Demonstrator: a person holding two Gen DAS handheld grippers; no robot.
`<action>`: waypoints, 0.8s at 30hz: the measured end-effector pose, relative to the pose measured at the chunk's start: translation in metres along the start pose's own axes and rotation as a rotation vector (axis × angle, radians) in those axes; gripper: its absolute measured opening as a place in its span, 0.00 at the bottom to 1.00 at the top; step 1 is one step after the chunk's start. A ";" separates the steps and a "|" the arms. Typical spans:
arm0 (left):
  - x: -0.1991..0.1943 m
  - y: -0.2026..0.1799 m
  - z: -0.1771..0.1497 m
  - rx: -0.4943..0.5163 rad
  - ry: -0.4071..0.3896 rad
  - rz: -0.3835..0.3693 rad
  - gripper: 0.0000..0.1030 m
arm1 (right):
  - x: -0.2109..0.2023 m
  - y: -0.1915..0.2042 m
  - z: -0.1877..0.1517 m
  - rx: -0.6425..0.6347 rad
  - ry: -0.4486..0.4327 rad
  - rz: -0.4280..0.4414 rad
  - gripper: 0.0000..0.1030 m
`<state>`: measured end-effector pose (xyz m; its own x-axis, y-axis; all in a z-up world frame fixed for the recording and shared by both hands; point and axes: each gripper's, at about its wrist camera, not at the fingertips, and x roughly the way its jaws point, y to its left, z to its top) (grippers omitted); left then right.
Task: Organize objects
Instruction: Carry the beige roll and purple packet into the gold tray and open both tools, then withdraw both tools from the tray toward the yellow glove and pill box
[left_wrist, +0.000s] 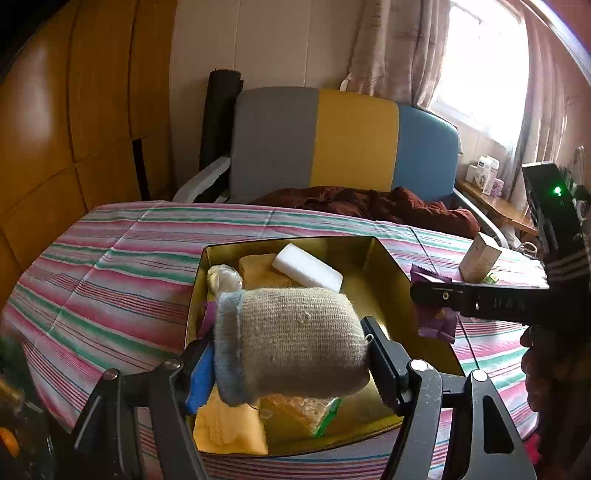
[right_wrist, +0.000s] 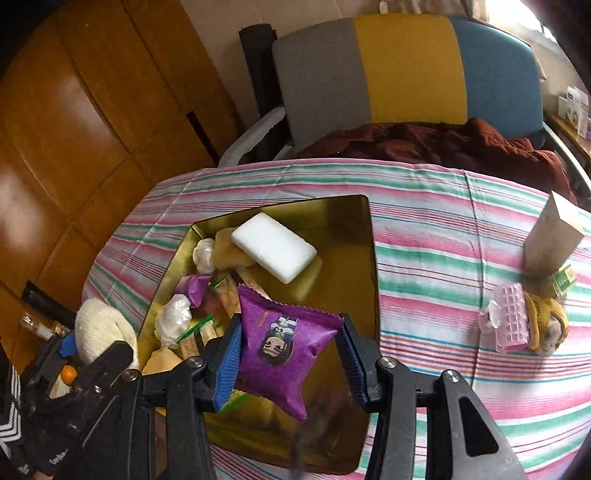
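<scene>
A: Grey-beige knit, a rolled sock (left_wrist: 291, 343), fills the lower middle of the left wrist view. The left tongs (left_wrist: 295, 354) are partly closed and clamped on it, one pad at each end.

B: And beneath it?

A: The gold tin box (left_wrist: 373, 254), open, on the striped cloth of the bench (left_wrist: 110, 266). The sock hangs above the near half of the box. Further back inside lie a white foam block (left_wrist: 308, 272), yellow sponges and a clear wrapped lump.

B: What about the other hand?

A: In the right wrist view, the right tongs (right_wrist: 290, 354) sit at lower centre, also partly closed, pinching a purple snack packet (right_wrist: 284, 354) by its two side edges. The packet has a small cartoon figure printed on it and hangs tilted over the near part of the same box.

B: Can the left tongs see it?

A: Yes, at the right of the left view the right tongs reach in from the edge with the purple packet below them, beside the box's right wall.

B: Anything still out on the cloth?

A: At the right of the right view: a tall beige carton (right_wrist: 554, 236) standing upright, a small green box (right_wrist: 561, 280) just beside it, a pink hair roller (right_wrist: 508, 317), and a yellow soft toy (right_wrist: 550, 325) touching the roller.
</scene>
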<state>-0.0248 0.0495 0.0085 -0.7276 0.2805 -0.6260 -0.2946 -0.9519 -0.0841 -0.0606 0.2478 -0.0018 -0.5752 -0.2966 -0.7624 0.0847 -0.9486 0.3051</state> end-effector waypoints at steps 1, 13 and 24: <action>0.002 0.001 0.000 -0.002 0.003 -0.001 0.69 | 0.002 0.001 0.002 -0.002 0.001 -0.004 0.48; 0.020 0.008 0.017 -0.002 -0.017 0.054 0.85 | 0.023 0.016 0.029 -0.018 0.001 -0.041 0.56; -0.002 0.009 0.018 -0.024 -0.073 0.067 0.90 | 0.004 0.015 -0.001 -0.037 -0.028 -0.099 0.58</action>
<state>-0.0369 0.0427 0.0231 -0.7886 0.2237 -0.5728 -0.2299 -0.9712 -0.0629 -0.0610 0.2322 -0.0003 -0.6050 -0.1988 -0.7710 0.0563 -0.9766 0.2077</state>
